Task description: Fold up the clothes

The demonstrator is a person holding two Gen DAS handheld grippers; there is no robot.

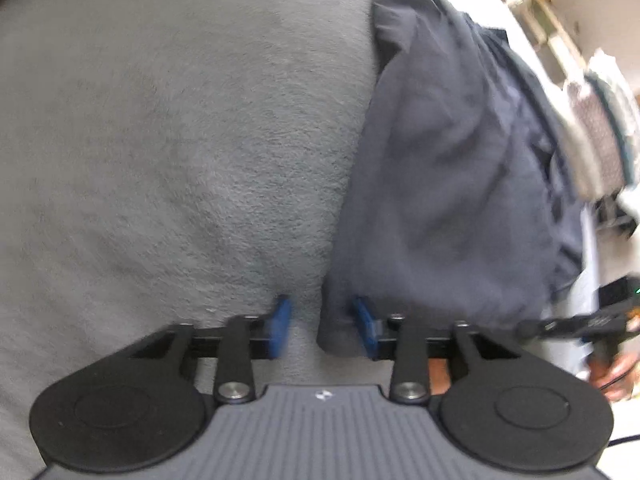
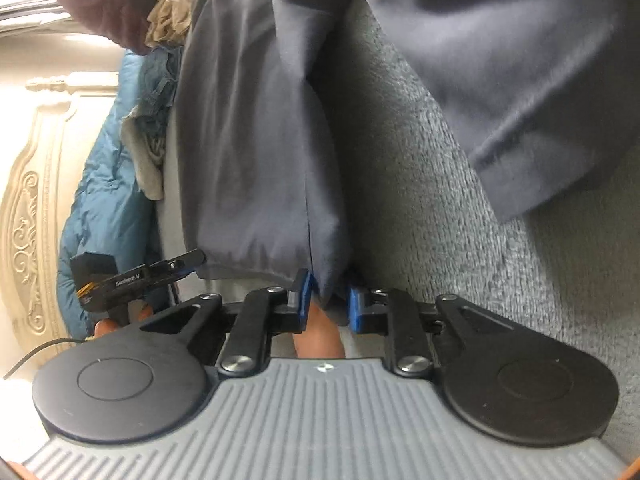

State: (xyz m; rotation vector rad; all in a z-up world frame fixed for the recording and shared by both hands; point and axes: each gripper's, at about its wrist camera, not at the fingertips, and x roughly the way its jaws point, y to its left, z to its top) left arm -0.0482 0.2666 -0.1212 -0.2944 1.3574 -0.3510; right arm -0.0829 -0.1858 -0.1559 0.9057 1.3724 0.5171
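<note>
A dark navy garment (image 1: 448, 168) lies on a grey fleece blanket (image 1: 168, 152), stretched along the right side of the left wrist view. My left gripper (image 1: 324, 327) is open; the garment's near corner sits between its blue pads (image 1: 282, 324), touching only the right one. In the right wrist view the garment (image 2: 256, 140) hangs down to my right gripper (image 2: 330, 302), whose blue pads (image 2: 304, 296) are pressed on a bunched fold of its hem. Another part of the garment (image 2: 520, 60) lies across the blanket at the upper right.
The right gripper (image 1: 580, 322) and a hand show at the right edge of the left wrist view. The right wrist view shows the left gripper (image 2: 136, 280), a blue quilted jacket (image 2: 104, 200), crumpled clothes (image 2: 172, 12) and a carved cream headboard (image 2: 32, 200).
</note>
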